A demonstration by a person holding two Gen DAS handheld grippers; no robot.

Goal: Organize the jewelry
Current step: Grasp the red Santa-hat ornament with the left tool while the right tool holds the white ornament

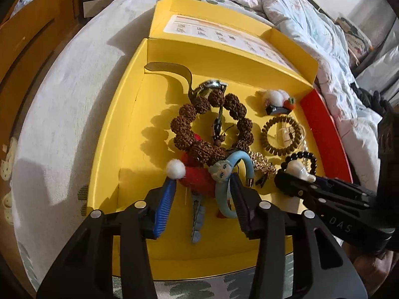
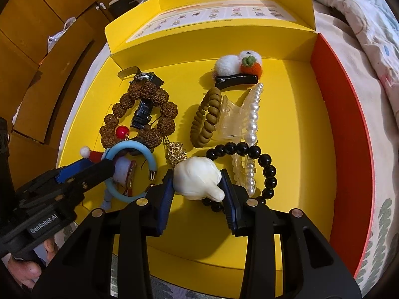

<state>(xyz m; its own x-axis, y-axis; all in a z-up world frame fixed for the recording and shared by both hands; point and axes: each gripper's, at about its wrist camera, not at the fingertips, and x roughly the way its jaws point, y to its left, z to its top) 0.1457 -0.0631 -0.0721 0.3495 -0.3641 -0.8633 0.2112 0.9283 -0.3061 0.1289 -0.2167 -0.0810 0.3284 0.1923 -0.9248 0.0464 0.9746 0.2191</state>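
Note:
A yellow box (image 1: 129, 129) (image 2: 286, 199) holds jewelry. My left gripper (image 1: 202, 186) (image 2: 99, 168) is closed around a red Santa hair clip (image 1: 197, 179) with a white pompom and a light blue bangle (image 1: 224, 194) (image 2: 129, 149). My right gripper (image 2: 197, 184) (image 1: 296, 179) is shut on a cream white shell-like charm (image 2: 197, 178) (image 1: 300, 170) by a black bead bracelet (image 2: 261, 164). Behind lie a brown seed bracelet (image 1: 212, 124) (image 2: 139, 114), a watch (image 2: 143, 104), an olive coil hair tie (image 2: 207, 117) and a pearl claw clip (image 2: 251, 129).
The box sits on a bed with a grey-white cover (image 1: 62, 99). A red box lid (image 2: 349, 124) stands at the right edge. A white and orange felt hair clip (image 2: 239, 71) lies at the back. Wooden cabinets (image 2: 37, 37) stand to the left.

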